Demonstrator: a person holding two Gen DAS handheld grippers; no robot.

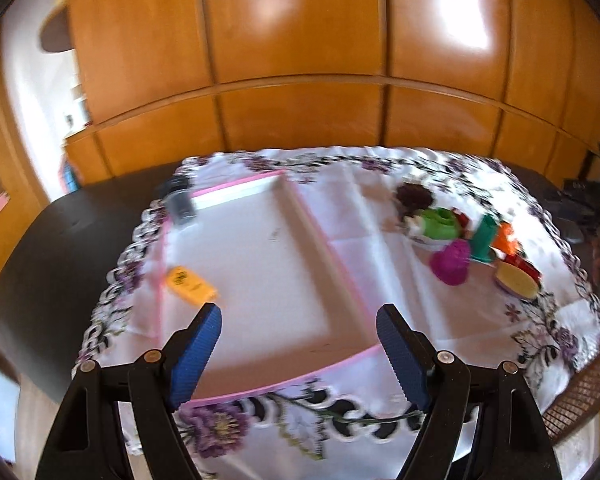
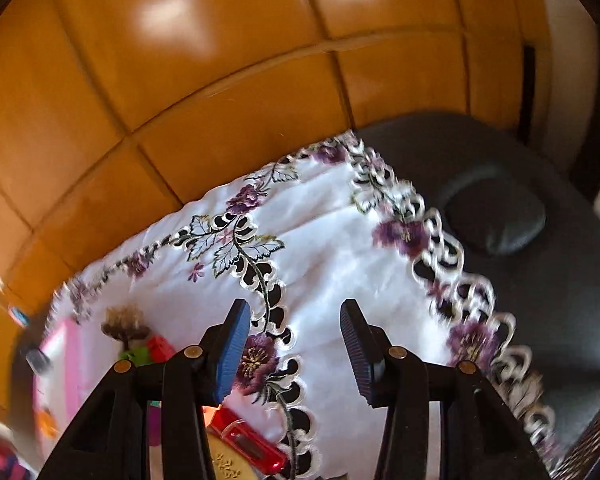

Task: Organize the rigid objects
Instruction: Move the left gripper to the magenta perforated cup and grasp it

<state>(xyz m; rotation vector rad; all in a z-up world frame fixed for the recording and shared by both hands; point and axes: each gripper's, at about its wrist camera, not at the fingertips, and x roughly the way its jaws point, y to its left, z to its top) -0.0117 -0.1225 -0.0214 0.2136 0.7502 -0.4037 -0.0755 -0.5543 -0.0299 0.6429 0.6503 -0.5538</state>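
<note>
Tongs left [image 1: 299,322] and right [image 2: 295,318] both wide, empty; writing on orange box [image 1: 191,284] unreadable

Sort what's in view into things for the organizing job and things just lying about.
For the job: pink-rimmed tray, orange block, dark remote, toy pile, red case.

Lying about: embroidered tablecloth, wooden cabinets, dark table.

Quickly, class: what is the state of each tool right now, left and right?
Left tool: open, holding nothing, above the pink-rimmed white tray.
Right tool: open, holding nothing, above the white floral embroidered tablecloth.
</note>
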